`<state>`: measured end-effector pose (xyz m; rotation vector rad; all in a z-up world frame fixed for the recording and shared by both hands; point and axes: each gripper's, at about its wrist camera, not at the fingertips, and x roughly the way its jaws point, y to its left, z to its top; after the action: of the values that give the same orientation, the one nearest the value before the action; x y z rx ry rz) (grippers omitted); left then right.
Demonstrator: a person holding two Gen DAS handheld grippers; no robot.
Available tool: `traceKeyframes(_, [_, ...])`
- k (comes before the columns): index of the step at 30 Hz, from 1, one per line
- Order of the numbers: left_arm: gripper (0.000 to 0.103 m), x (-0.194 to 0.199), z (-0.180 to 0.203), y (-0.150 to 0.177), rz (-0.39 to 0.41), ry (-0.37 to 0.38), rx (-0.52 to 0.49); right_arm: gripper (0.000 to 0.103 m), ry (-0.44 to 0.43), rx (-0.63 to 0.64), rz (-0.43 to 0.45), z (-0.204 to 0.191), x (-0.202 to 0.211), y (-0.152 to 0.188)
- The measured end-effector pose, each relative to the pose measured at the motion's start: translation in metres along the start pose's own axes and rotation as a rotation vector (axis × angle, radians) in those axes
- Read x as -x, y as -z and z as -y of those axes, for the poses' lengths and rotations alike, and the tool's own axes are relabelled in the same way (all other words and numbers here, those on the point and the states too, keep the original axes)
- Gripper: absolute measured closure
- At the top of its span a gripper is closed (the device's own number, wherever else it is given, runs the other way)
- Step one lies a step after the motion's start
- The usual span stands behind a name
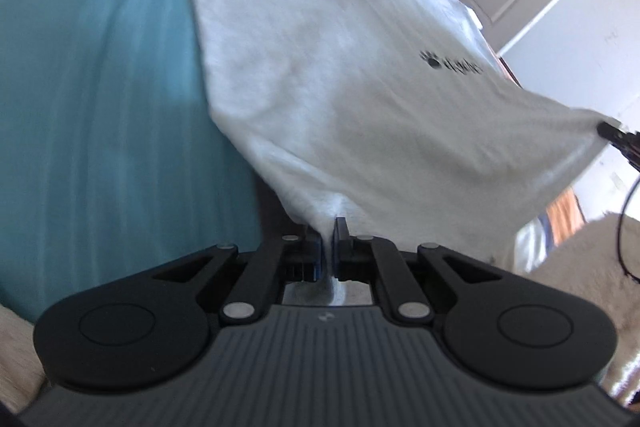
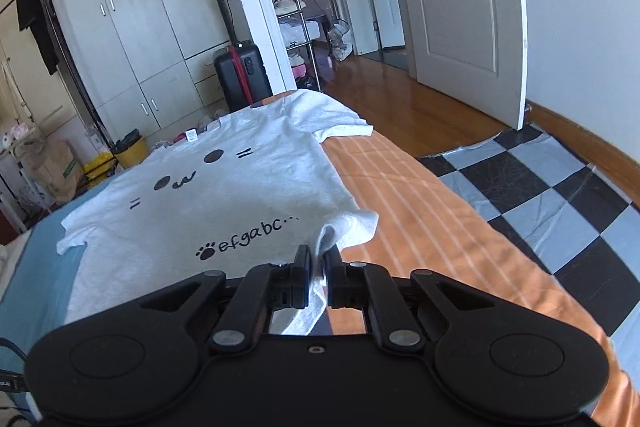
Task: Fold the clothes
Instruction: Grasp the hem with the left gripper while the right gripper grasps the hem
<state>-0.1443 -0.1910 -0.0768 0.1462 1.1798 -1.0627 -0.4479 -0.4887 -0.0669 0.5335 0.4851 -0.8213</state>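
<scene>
A white T-shirt (image 1: 320, 67) with a black cat face and paw print lies spread front up on the bed, collar far from me. It also shows in the right wrist view (image 2: 224, 187). My left gripper (image 1: 329, 239) is shut on the shirt's bottom hem at its left corner and lifts it. My right gripper (image 2: 318, 259) is shut on the hem's right corner; its tip also shows in the left wrist view (image 1: 608, 131). The hem hangs stretched between the two grippers.
The bed cover is teal (image 1: 100, 107) on the left and orange striped (image 2: 420, 219) on the right. A checkered mat (image 2: 540, 195) and wood floor lie to the right. A white door (image 2: 460, 19), a wardrobe (image 2: 132, 27) and a black suitcase (image 2: 240, 75) stand beyond the bed.
</scene>
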Motion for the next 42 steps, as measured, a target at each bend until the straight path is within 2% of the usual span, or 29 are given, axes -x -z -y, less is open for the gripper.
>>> traceKeyframes(2, [0.094, -0.011, -0.01, 0.002, -0.095, 0.067, 0.066, 0.093, 0.009, 0.001, -0.005, 0.001, -0.003, 0.003])
traceKeyframes(4, [0.094, -0.025, -0.012, 0.009, -0.193, 0.103, 0.094, 0.093, 0.018, -0.009, -0.013, 0.004, -0.006, 0.007])
traceKeyframes(8, [0.084, -0.03, 0.002, 0.017, -0.171, 0.0, -0.015, 0.092, 0.013, -0.059, -0.031, 0.015, -0.006, 0.016])
traceKeyframes(12, [0.062, -0.034, 0.002, 0.015, -0.167, 0.014, -0.029, 0.087, 0.016, -0.096, -0.044, 0.022, -0.005, 0.018])
traceKeyframes(13, [0.06, -0.034, 0.006, 0.017, -0.161, 0.006, -0.047, 0.084, 0.022, -0.094, -0.047, 0.021, -0.005, 0.018])
traceKeyframes(15, [0.048, -0.034, 0.012, 0.019, -0.147, -0.01, -0.084, 0.072, 0.015, -0.076, -0.046, 0.02, -0.007, 0.018])
traceKeyframes(16, [0.045, -0.034, 0.016, 0.021, -0.141, -0.018, -0.102, 0.07, 0.005, -0.08, -0.051, 0.021, -0.009, 0.018])
traceKeyframes(17, [0.047, -0.034, 0.019, 0.022, -0.134, -0.026, -0.12, 0.069, -0.001, -0.091, -0.059, 0.023, -0.012, 0.018])
traceKeyframes(18, [0.053, -0.034, 0.022, 0.023, -0.128, -0.035, -0.139, 0.069, -0.006, -0.101, -0.067, 0.025, -0.015, 0.019])
traceKeyframes(19, [0.064, -0.034, 0.026, 0.025, -0.121, -0.043, -0.157, 0.069, -0.011, -0.107, -0.077, 0.026, -0.018, 0.02])
traceKeyframes(20, [0.092, -0.033, 0.028, 0.025, -0.11, -0.053, -0.175, 0.069, -0.014, -0.112, -0.085, 0.027, -0.02, 0.021])
traceKeyframes(21, [0.097, -0.03, 0.027, 0.025, -0.091, -0.067, -0.191, 0.069, -0.015, -0.115, -0.091, 0.028, -0.021, 0.023])
traceKeyframes(24, [0.098, -0.018, 0.024, 0.023, -0.04, -0.064, -0.199, 0.067, -0.017, -0.115, -0.104, 0.03, -0.022, 0.025])
traceKeyframes(27, [0.098, -0.015, 0.035, 0.024, -0.022, -0.113, -0.261, 0.059, -0.004, -0.092, -0.138, 0.03, -0.025, 0.028])
traceKeyframes(35, [0.097, -0.032, 0.028, 0.024, -0.079, -0.125, -0.208, 0.05, 0.065, 0.107, -0.232, 0.01, -0.039, 0.038])
traceKeyframes(36, [0.097, -0.033, 0.028, 0.024, -0.081, -0.124, -0.2, 0.044, 0.062, 0.121, -0.237, 0.008, -0.04, 0.039])
traceKeyframes(38, [0.097, -0.032, 0.028, 0.024, -0.084, -0.125, -0.192, 0.04, 0.055, 0.131, -0.244, 0.006, -0.041, 0.039])
traceKeyframes(42, [0.095, -0.033, 0.027, 0.024, -0.089, -0.124, -0.176, 0.038, 0.053, 0.131, -0.25, 0.006, -0.042, 0.039])
